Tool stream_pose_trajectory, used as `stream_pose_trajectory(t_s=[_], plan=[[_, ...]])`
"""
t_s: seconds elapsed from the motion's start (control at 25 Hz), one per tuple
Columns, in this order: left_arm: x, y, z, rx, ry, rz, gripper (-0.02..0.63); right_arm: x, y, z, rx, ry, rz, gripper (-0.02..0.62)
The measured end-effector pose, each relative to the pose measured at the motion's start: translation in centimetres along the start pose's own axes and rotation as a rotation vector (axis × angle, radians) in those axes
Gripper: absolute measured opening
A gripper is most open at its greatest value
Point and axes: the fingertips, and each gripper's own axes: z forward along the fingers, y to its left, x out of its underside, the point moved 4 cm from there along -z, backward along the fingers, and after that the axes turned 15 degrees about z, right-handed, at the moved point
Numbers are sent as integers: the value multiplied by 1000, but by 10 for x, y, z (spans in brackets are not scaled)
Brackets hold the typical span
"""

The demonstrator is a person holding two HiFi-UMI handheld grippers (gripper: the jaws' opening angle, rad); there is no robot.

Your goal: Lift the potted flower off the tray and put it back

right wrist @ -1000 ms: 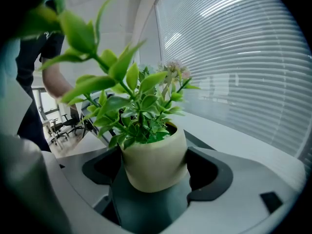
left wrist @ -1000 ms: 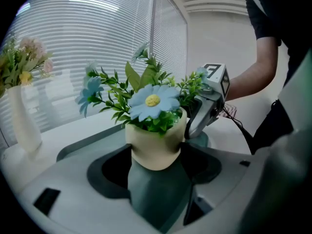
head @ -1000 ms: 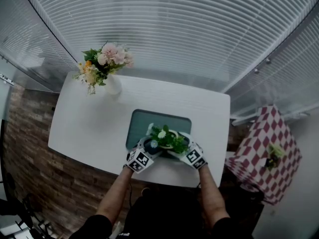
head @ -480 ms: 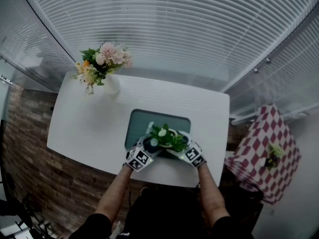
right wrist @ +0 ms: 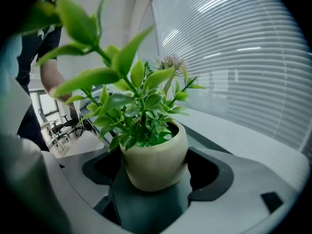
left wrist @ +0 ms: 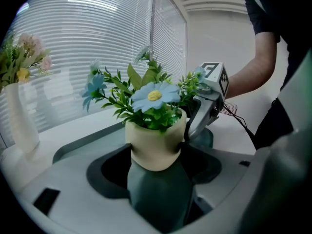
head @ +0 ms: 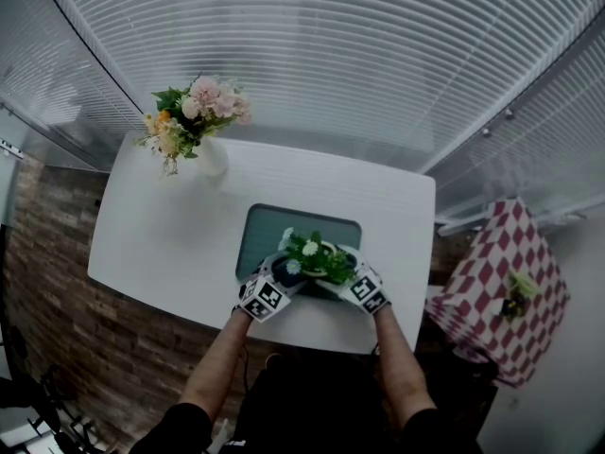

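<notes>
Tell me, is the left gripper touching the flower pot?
Touching. The left gripper view shows the pot wedged between the jaws of the left gripper, with no gap at its base.

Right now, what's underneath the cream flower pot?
The dark green tray shows beneath the pot, gripped by the left claw and right claw. The pot's base is covered, so contact with the tray can't be seen.

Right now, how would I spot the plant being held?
Start at the white table, then the dark tray near its front edge. There the left tool and right tool grip the potted flower: a round cream pot of green leaves and pale blue daisies, unlike the white vase of pink blooms at the far corner.
</notes>
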Motion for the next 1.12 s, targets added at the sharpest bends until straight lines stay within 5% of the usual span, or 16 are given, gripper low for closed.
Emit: stream_pose_trajectory(t_s=[0.4, 0.8, 1.12], plan=[[2, 2, 2, -16, -4, 27, 302, 0, -1, 4, 9, -27, -27, 417], [1, 5, -16, -92, -57, -87, 301, -6, 1, -7, 10, -98, -54, 417], [-11, 2, -41, -159, -102, -106, 301, -20, 8, -26, 4, -202, -20, 417]])
